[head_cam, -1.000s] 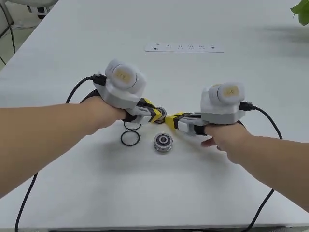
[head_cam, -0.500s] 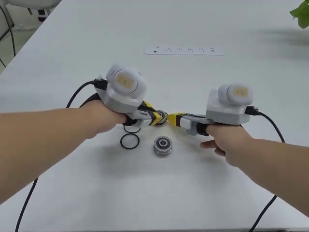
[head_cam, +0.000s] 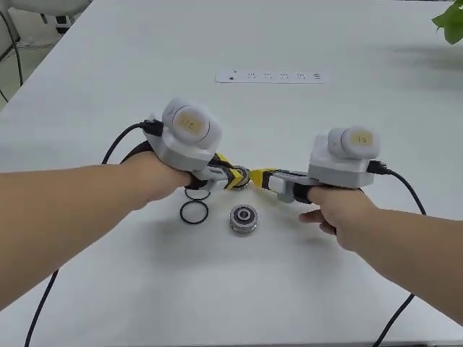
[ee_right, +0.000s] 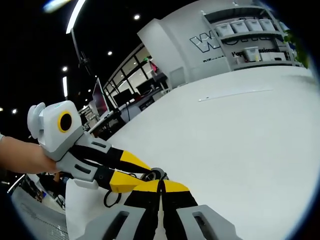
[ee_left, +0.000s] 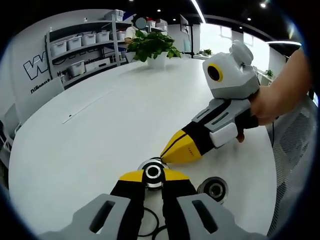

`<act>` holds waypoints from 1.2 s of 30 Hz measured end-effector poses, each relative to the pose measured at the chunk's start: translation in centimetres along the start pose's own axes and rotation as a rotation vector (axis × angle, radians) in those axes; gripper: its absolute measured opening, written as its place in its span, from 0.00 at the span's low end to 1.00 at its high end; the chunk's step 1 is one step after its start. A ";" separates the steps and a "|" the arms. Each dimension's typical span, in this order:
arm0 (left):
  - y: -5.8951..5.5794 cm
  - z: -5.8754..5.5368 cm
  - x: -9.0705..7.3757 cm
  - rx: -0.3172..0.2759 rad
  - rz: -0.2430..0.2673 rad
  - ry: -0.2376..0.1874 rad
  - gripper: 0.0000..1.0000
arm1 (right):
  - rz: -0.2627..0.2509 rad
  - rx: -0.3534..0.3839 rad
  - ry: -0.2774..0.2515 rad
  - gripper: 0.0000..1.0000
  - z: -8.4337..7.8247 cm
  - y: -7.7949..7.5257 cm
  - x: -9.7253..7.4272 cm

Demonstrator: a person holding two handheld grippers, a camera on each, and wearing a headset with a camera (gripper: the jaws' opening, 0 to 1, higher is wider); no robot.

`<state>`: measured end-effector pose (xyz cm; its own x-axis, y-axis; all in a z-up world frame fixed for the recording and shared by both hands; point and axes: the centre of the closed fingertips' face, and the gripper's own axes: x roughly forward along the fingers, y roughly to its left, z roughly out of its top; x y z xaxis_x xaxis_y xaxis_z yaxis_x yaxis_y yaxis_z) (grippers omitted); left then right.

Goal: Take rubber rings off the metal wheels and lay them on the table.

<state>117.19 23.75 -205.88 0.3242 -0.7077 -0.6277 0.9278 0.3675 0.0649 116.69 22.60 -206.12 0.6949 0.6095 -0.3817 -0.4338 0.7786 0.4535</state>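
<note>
My left gripper is shut on a small metal wheel, held just above the white table. My right gripper is shut, its yellow tips pressed against that wheel's rim. I cannot tell whether a rubber ring is pinched between them. In the left gripper view the right gripper comes in from the right. A second metal wheel lies on the table in front. Two black rubber rings lie flat beside it, under the left gripper.
A white power strip lies further back on the table. Black cables trail from both grippers. A potted plant stands at the table's far end, with its leaves at the head view's top right.
The right gripper has drifted slightly right and down with the hand. Both grippers stay tip to tip at the held wheel. The rings and the second wheel have not moved.
</note>
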 end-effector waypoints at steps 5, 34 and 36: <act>0.0 0.0 0.0 0.002 0.002 0.002 0.07 | 0.010 -0.001 -0.002 0.00 0.1 0.3 0.0; -0.2 -0.1 -0.2 0.003 0.011 0.007 0.06 | 0.047 -0.022 0.013 0.00 0.1 1.1 0.4; -0.1 -0.1 -0.2 0.001 0.010 0.006 0.06 | 0.050 -0.017 0.013 0.00 0.1 1.1 0.4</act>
<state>116.98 23.88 -205.84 0.3324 -0.7001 -0.6320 0.9247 0.3739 0.0721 116.52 23.70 -205.65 0.6646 0.6494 -0.3696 -0.4776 0.7496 0.4582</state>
